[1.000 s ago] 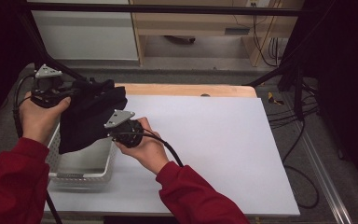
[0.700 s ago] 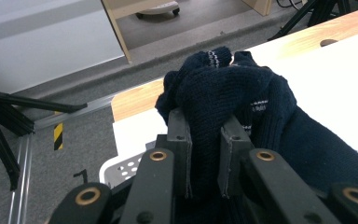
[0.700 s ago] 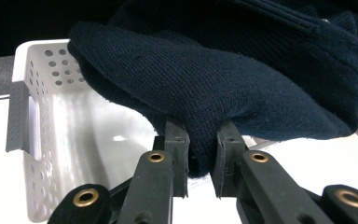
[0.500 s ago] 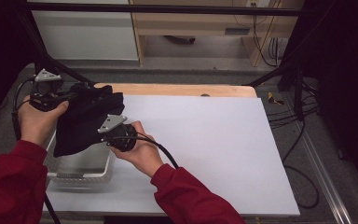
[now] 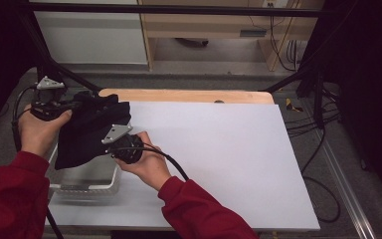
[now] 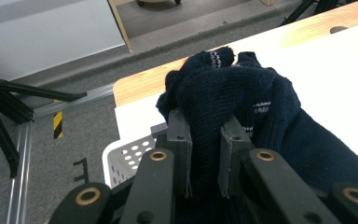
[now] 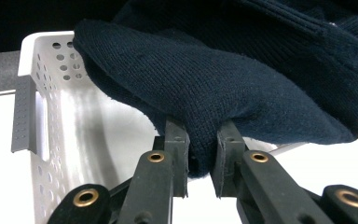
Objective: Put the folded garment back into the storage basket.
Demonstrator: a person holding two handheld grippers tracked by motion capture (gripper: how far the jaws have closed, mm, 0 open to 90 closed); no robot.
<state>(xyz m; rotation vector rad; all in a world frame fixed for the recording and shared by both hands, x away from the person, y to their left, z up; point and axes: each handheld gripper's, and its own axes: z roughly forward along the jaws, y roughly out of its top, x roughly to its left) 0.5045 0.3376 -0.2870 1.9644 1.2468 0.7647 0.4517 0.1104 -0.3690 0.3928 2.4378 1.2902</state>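
A dark navy knitted garment [image 5: 87,129] hangs bunched between both grippers above a white perforated basket [image 5: 87,186] at the table's left edge. My left gripper [image 5: 74,105] is shut on the garment's upper end; in the left gripper view the knit [image 6: 223,93] bulges up between the jaws [image 6: 205,161]. My right gripper [image 5: 110,145] is shut on a lower fold; in the right gripper view that fold [image 7: 205,88] sags over the basket [image 7: 51,116], pinched at the gripper [image 7: 200,161]. The basket's inside looks bare where it shows.
A white sheet [image 5: 214,159] covers the table, with a wooden strip [image 5: 189,96] along its far edge. Grey floor, black frame legs [image 5: 54,69] and cables [image 5: 323,114] surround the table. A cabinet and shelf stand beyond.
Both hands have carried the garment leftward and slightly down, so more of it now hangs over the basket. Both grips are unchanged.
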